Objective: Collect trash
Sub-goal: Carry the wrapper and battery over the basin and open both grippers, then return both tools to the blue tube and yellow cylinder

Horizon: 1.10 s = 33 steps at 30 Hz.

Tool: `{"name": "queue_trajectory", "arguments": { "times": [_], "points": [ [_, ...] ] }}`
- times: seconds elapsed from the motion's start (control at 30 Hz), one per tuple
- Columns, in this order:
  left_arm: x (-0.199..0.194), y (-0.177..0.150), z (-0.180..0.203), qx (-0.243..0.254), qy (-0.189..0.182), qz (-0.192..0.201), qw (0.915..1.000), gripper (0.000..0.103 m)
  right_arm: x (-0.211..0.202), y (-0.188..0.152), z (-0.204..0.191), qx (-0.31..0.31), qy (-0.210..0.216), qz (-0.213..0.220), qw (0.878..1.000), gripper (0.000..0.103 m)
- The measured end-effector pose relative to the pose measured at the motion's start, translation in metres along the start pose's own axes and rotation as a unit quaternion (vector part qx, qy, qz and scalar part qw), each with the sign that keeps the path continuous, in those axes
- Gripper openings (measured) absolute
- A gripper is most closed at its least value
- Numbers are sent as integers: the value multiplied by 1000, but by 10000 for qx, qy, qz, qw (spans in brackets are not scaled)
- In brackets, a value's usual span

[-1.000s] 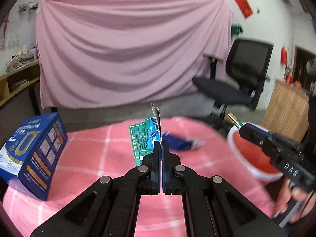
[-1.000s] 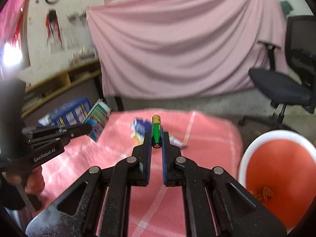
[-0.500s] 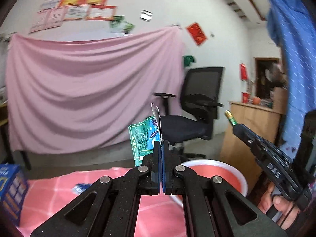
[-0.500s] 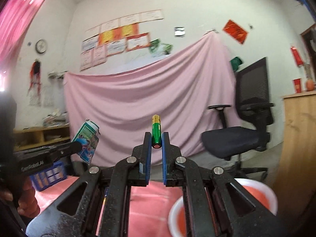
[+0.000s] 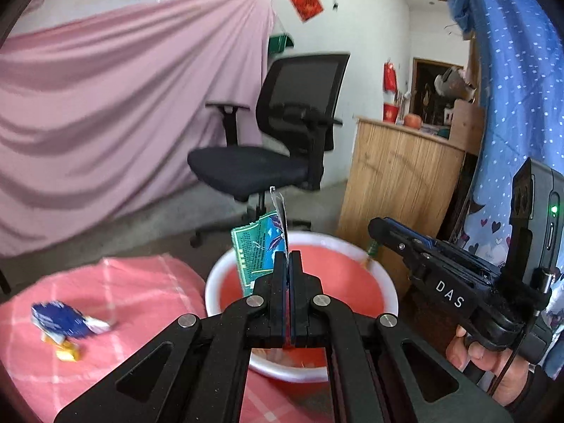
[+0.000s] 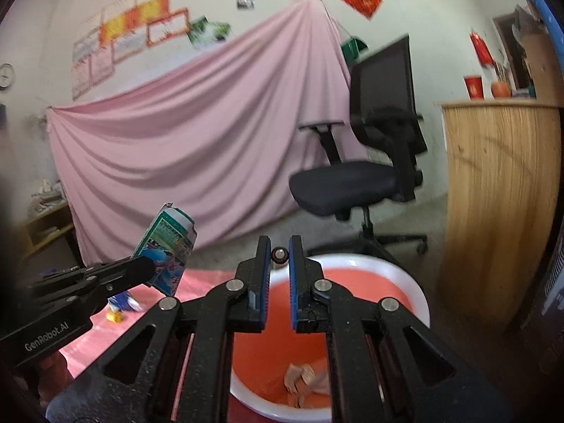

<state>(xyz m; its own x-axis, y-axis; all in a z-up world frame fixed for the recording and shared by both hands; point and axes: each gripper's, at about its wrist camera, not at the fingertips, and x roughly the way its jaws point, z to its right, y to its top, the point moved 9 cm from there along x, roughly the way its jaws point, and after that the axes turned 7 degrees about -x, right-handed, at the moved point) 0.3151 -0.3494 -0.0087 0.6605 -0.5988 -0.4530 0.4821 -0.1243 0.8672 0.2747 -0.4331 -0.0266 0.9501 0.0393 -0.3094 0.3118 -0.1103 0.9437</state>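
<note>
My left gripper [image 5: 289,257] is shut on a green printed snack wrapper [image 5: 253,250], which sticks up over the white basin with a red inside [image 5: 211,282]. In the right wrist view the same wrapper [image 6: 167,243] hangs left of the basin rim [image 6: 416,292] in the left gripper [image 6: 148,268]. My right gripper [image 6: 280,243] is shut on a small green battery [image 6: 280,254], seen end-on at the fingertips above the basin. From the left wrist view the right gripper [image 5: 375,227] reaches in from the right, the battery [image 5: 372,248] poking down at the far rim.
A blue crumpled wrapper [image 5: 60,320] and a yellow scrap [image 5: 67,352] lie on the pink checked cloth [image 5: 123,282]. Crumpled tan scraps [image 6: 303,380] sit in the basin. A black office chair [image 5: 282,141] and a wooden cabinet [image 5: 398,194] stand behind.
Both grippers have swung right from over the pink cloth to above the basin, each keeping its load. The battery now points away instead of upright. The blue box has left view.
</note>
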Motion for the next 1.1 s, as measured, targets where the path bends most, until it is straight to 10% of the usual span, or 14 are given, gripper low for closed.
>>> {"name": "queue_trajectory", "arguments": {
  "times": [0.47, 1.1],
  "points": [
    [40, -29, -13, -524, -38, -1090, 9927, 2, 30, -35, 21, 386, -63, -936, 9948, 31],
    [-7, -20, -64, -859, 773, -451, 9923, 72, 31, -27, 8, 296, -49, -827, 9961, 34]
  ]
}}
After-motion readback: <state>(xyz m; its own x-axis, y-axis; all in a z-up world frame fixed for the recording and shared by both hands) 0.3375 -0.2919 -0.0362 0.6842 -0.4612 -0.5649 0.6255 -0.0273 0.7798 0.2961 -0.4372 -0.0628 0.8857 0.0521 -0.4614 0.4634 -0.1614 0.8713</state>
